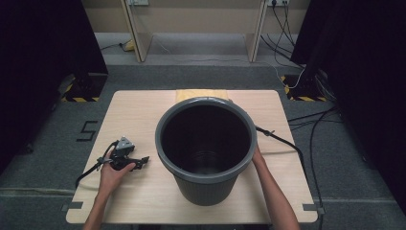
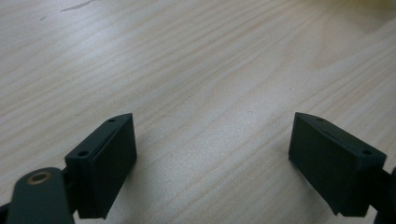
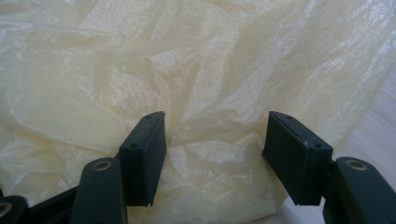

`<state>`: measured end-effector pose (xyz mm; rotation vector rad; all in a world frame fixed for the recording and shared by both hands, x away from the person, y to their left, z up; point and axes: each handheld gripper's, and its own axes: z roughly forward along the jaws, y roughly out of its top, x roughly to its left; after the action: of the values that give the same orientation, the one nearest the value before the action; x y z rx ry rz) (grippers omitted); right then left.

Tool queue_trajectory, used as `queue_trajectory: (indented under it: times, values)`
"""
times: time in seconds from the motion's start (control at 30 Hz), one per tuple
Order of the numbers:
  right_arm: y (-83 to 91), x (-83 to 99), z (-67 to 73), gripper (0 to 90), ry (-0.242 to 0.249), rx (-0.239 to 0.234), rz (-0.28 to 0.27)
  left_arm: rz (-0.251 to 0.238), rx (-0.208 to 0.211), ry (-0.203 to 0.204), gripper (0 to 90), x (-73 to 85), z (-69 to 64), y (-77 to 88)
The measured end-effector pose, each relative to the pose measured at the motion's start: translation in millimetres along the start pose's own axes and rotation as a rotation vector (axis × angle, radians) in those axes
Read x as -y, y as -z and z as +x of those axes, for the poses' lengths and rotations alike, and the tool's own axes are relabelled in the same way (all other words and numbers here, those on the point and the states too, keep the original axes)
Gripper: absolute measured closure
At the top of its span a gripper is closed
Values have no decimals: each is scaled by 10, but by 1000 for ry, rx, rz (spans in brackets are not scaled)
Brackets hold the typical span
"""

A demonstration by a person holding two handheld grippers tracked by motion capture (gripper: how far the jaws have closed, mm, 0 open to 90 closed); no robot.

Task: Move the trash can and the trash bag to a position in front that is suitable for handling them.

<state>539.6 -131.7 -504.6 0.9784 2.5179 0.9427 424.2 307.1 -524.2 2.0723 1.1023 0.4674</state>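
Crinkled, glossy cream plastic bag (image 3: 196,84) lies between the parted right gripper (image 3: 212,144) jaws.

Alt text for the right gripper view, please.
The right gripper hangs with its two black jaws apart just over a crumpled, pale yellow plastic bag. A strip of the light wooden table shows at the right edge.

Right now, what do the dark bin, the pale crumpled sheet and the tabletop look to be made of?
Bin: likely moulded plastic, dark grey and matte, with a rolled rim. Crumpled sheet: thin translucent plastic film, cream and glossy, creases catching light, probably a bag. Tabletop: pale wood or wood-look laminate, with streaky grain lines.
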Motion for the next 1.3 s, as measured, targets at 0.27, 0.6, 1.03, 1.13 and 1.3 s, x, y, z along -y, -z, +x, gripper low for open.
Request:
queue_trajectory:
  times: [0.27, 0.6, 1.03, 1.13, 1.3]
  values:
    - [380, 425, -265, 398, -24, -2, 6, 0, 1, 0, 141, 0, 0, 0]
    - [900, 990, -449, 398, -60, 27, 16, 0, 1, 0, 141, 0, 0, 0]
    - [1561, 1676, -480, 396, -98, 77, 47, 0, 1, 0, 141, 0, 0, -1]
    - [1689, 1726, -476, 334, -116, 120, 66, 0, 0, 0, 141, -1, 0, -1]
    - [1731, 1657, -394, 257, -207, 136, -36, -1, 1, 1, 140, -1, 0, -4]
